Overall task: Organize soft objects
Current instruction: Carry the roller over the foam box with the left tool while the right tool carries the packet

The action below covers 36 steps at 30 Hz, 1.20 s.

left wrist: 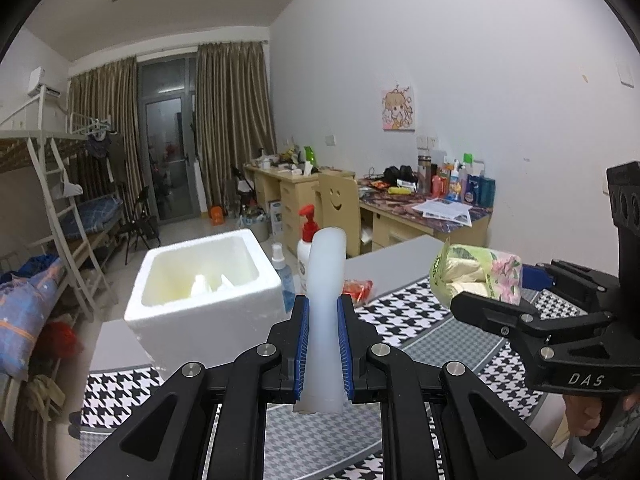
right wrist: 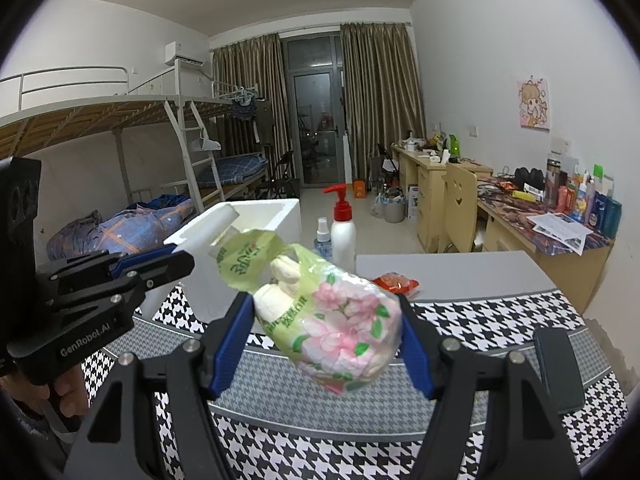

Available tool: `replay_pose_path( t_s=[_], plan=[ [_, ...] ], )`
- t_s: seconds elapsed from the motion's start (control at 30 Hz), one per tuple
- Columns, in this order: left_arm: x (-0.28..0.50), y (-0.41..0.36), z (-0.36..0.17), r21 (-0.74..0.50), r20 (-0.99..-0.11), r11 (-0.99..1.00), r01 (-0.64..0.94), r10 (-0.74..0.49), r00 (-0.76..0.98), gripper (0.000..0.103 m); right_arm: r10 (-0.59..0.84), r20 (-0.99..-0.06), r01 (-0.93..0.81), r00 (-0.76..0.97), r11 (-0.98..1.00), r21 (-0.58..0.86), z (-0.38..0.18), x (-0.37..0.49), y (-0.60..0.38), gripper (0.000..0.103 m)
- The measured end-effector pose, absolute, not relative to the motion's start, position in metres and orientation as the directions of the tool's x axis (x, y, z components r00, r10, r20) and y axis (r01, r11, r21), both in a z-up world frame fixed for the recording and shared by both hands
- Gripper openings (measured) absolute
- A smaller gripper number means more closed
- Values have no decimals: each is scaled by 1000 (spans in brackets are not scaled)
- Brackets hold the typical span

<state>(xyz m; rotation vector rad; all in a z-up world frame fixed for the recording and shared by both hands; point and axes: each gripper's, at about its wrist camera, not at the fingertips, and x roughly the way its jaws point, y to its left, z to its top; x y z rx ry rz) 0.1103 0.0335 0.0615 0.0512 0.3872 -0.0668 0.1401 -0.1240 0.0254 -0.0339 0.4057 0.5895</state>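
Left gripper (left wrist: pixel 323 332) clamped on a white translucent soft tube (left wrist: pixel 325 312), blue pads (left wrist: pixel 302 344) pressing both of its sides; tube standing upright between the fingers, top end bent over, lower end flared under the pads. Right gripper (right wrist: pixel 328 340) clamped on a tissue pack (right wrist: pixel 336 328) with pink flowers and green wrapping, held in the air above the houndstooth mat (right wrist: pixel 500 320); wrapper open and crumpled at the far end, white tissues showing there. Same pack (left wrist: pixel 476 276) seen in the left view at the tips of the right gripper (left wrist: pixel 500 304), to the right of the tube and at about the same height. White foam box (left wrist: pixel 200 284) open on the table (left wrist: pixel 400 264), ahead and to the left of the tube, some white pieces lying inside; in the right view this box (right wrist: pixel 256 232) just behind the pack. Beside the box a white pump bottle (right wrist: pixel 343 228) with red pump and a small clear spray bottle (right wrist: pixel 322 236), standing upright and close together. Red snack packet (right wrist: pixel 396 282) lying flat on the grey table, beyond the mat edge. Dark flat object (right wrist: pixel 558 368) lying on the mat at the right; cannot tell what it is.
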Motion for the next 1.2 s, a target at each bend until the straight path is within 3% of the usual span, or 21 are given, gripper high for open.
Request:
replay_pose_path(
  t_s=[1.2],
  plan=[
    [136,83,88,28,-312,994,-109,112,943,16,566,-371,-595,736,803,43,64,169,-71,73]
  ],
)
